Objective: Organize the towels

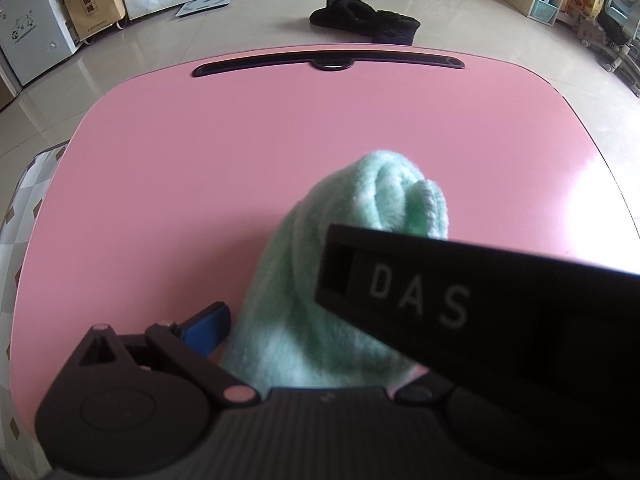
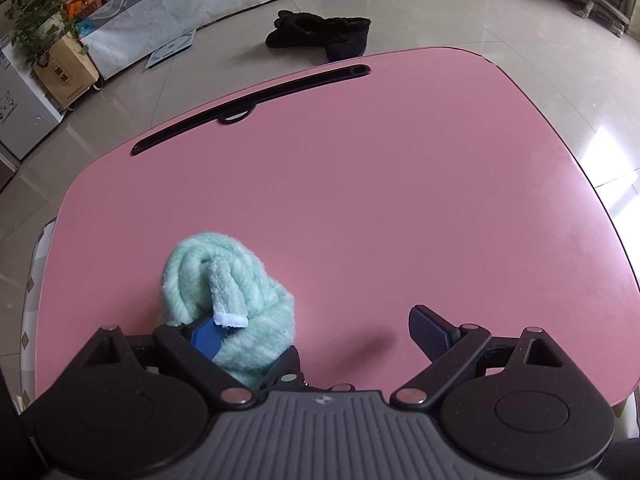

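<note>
Here, a rolled mint-green towel (image 2: 224, 300) lies at the near left of the pink bench (image 2: 400, 200). The left claw (image 1: 320, 320) has the towel between its fingers, though its grip cannot be told. The right claw (image 2: 316, 336) spreads wide, its left blue pad (image 2: 206, 338) touching the towel.

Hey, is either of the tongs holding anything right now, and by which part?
The rolled mint-green towel sits between the left tongs, apparently gripped at its near end. The right tongs are open, holding nothing.
</note>
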{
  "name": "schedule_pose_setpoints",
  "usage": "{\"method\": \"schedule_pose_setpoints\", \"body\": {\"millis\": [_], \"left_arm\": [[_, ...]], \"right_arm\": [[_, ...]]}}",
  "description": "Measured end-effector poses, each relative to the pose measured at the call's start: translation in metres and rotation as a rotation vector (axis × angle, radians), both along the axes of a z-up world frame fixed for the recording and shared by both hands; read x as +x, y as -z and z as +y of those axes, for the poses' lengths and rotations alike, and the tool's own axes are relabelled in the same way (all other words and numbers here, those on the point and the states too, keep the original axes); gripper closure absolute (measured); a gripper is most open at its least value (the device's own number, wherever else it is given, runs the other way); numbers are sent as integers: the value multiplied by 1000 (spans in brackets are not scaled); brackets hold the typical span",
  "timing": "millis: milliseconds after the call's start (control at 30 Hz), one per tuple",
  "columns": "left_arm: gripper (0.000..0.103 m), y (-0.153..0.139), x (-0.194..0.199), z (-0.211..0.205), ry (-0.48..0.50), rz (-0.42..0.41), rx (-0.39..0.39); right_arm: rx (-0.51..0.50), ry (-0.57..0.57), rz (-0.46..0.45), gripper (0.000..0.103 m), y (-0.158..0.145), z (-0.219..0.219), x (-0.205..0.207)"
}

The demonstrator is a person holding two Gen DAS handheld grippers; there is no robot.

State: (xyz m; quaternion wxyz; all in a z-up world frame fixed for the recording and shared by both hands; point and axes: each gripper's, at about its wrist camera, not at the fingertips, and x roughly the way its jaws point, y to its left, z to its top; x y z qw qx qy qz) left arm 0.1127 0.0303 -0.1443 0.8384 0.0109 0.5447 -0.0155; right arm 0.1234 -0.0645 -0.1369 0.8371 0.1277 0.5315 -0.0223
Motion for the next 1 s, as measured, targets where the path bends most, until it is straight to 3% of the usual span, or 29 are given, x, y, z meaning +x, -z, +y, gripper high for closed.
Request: {"method": "schedule_pose_setpoints", "body": {"millis": [600, 1000], "left_arm": [[0, 1, 6, -47, 103, -12, -2], [0, 1, -6, -49, 145, 5, 0]], "right_arm": [[-18, 116, 4, 9, -1, -43, -6], [-61, 112, 9, 9, -5, -49, -16]]}}
